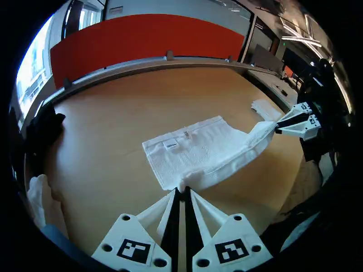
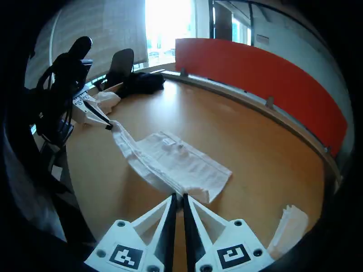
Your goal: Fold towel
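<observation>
White towel [image 1: 199, 152] on a wooden table [image 1: 113, 136], with its long near edge raised off the surface between 2 grippers.

- **Left gripper [image 1: 182, 190]:** fingers clenched on 1 corner of the towel, with the cloth bunched at the tips.
- **Right gripper [image 2: 179, 196]:** fingers pinched together on the opposite corner. The left gripper view shows it from the side, with the hem caught at its tips.

The lifted hem sags as a band between the 2 grasps. The rest of the towel lies flat with its labels [image 1: 171, 143] facing up.

**Stage, as judged:** a fold is begun but not completed, since the held edge is not yet carried across to the far edge. What remains is to lay the edge over, release it, and make any further folds.

A red partition [image 2: 272, 77] borders the table's far side. A folded white cloth [image 2: 290, 222] lies well apart from the towel.
</observation>
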The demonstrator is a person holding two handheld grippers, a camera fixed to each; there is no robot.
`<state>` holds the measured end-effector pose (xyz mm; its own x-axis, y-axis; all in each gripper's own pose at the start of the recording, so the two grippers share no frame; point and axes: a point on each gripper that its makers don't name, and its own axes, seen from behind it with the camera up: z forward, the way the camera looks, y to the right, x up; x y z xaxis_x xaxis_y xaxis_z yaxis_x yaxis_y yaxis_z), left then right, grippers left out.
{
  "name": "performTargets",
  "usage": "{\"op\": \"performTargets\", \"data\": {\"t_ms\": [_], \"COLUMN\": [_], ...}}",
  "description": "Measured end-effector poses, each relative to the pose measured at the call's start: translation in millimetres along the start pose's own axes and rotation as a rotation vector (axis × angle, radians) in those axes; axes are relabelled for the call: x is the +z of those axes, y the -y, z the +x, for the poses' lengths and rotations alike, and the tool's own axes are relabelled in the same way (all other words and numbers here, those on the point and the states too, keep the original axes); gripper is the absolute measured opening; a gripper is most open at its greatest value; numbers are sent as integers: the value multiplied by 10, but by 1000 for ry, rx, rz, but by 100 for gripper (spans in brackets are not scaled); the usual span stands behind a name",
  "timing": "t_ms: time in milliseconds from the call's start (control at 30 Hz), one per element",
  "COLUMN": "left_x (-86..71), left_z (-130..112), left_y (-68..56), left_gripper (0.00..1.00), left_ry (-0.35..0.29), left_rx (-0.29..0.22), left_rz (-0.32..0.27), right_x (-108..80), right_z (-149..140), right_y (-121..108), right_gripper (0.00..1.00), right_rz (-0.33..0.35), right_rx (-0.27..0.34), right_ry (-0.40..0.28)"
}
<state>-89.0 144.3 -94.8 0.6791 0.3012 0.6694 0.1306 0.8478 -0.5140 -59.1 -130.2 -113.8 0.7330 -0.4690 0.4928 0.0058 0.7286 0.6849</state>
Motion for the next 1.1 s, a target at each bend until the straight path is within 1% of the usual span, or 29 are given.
{"op": "performTargets", "data": {"t_ms": [200,467,600,800,1100], "left_x": [109,313,403,540,689], "left_z": [123,244,295,336,361], "left_y": [70,159,199,264,332], "left_gripper": [7,7,7,7,7], "left_ry": [-10,-7,-4,4,15], "left_rx": [-5,4,0,-7,1], "left_rz": [12,24,28,30,37], "right_x": [131,312,394,528,657], "right_z": [31,96,96,69,32], "right_y": [-139,-346,-432,-531,-643], "right_gripper": [10,10,10,10,10], "right_rz": [-14,-34,-40,-43,-41], "right_rx": [-1,13,13,14,23], "right_ry": [12,24,38,57,74]}}
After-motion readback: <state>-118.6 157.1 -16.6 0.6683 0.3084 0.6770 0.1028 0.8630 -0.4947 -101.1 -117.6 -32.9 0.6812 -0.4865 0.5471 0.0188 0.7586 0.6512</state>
